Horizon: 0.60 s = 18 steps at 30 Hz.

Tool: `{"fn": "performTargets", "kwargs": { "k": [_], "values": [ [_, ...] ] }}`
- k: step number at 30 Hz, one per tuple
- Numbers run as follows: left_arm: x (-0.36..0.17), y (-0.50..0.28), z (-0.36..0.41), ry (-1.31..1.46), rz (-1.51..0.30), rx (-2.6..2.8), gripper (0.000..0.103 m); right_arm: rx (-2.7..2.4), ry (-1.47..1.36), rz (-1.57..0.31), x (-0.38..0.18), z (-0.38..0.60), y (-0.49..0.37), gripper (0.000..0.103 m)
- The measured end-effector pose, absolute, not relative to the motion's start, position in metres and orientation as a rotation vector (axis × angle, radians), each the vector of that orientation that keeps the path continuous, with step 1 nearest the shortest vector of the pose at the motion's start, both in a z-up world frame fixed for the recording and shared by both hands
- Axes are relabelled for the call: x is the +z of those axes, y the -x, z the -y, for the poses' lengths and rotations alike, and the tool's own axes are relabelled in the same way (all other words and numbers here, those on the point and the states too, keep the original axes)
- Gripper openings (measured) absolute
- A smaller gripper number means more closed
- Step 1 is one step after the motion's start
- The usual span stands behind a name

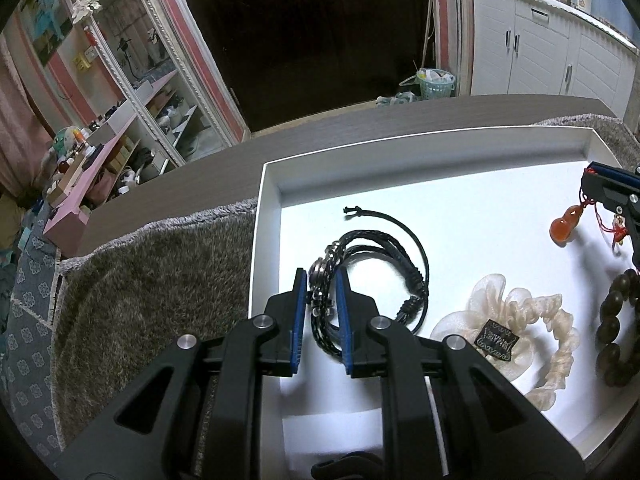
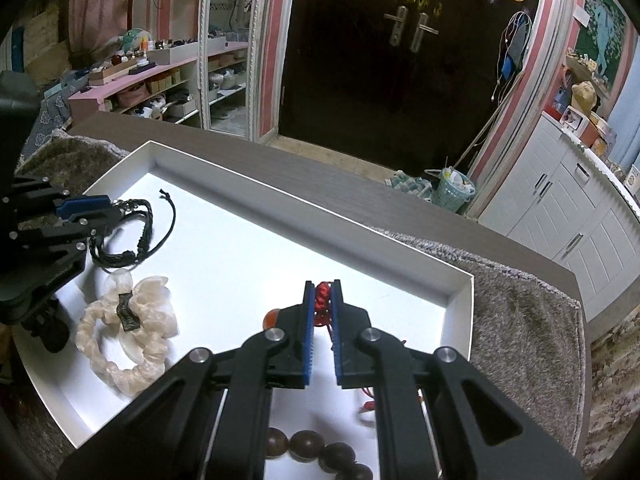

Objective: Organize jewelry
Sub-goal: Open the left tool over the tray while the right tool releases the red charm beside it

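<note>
Black braided leather bracelet [image 1: 372, 280], frame centre, pinched by left gripper [image 1: 322, 280]; right gripper [image 2: 323, 292] clamps red knotted cord [image 2: 322, 300] over shallow white tray [image 2: 280, 200].

black angular fingers [image 1: 298, 320] with blue ribbed inner pads and silver round pivot screws.

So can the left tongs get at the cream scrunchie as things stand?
Probably not yet: the left tongs are shut on the black braided bracelet. The cream scrunchie lies uncovered just to their right in the white tray, so it looks reachable once they let go.
</note>
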<state>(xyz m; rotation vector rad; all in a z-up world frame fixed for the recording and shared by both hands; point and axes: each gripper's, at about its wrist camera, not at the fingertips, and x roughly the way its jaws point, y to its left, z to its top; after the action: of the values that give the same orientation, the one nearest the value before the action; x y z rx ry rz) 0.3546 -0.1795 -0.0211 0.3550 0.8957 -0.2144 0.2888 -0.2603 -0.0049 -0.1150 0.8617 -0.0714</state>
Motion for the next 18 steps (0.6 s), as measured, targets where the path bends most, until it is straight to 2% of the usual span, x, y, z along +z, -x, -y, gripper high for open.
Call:
{"fn": "performTargets", "kwargs": {
  "k": [18],
  "values": [
    [-0.025, -0.341, 0.167, -0.350, -0.892, -0.228, 0.015, -0.111, 0.119, -0.936, -0.013, 0.272, -0.296, 0.007]
  ]
}}
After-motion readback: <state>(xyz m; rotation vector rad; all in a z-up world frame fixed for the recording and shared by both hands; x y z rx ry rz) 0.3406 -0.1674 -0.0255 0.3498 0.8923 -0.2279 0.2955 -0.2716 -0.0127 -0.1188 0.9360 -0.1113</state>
